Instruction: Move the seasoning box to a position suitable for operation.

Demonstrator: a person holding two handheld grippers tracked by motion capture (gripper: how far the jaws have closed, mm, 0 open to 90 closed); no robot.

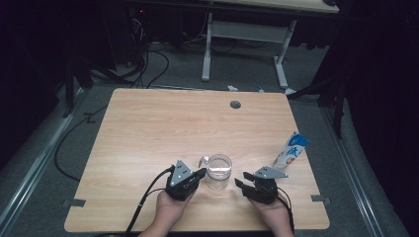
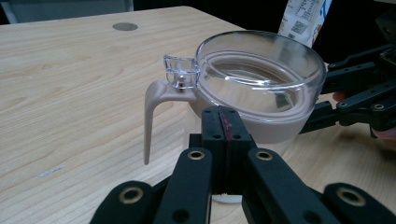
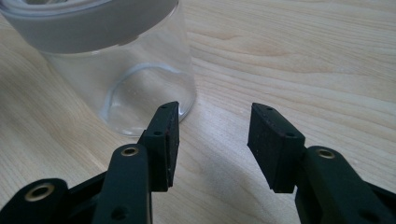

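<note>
In the high view a clear glass jar (image 1: 218, 171) with a grey collar and a transparent lid stands near the front edge of the light wooden table (image 1: 163, 128), between the two grippers: the left gripper (image 1: 198, 175) is just beside it on one side, the right gripper (image 1: 240, 184) near it on the other, each held in a hand (image 1: 168, 210). A blue and white carton (image 1: 290, 150) stands upright near the table's right edge; its print is too small to read. In the left gripper view the jaws are clenched flat together with nothing between them, their tips just short of the jar's collar; the lid's clear tab sits above a thin grey handle, and the carton (image 2: 303, 18) behind shows a small code square and tiny unreadable text. In the right gripper view the jaws stand apart and released, over bare table beside the jar (image 3: 135, 65)
</note>
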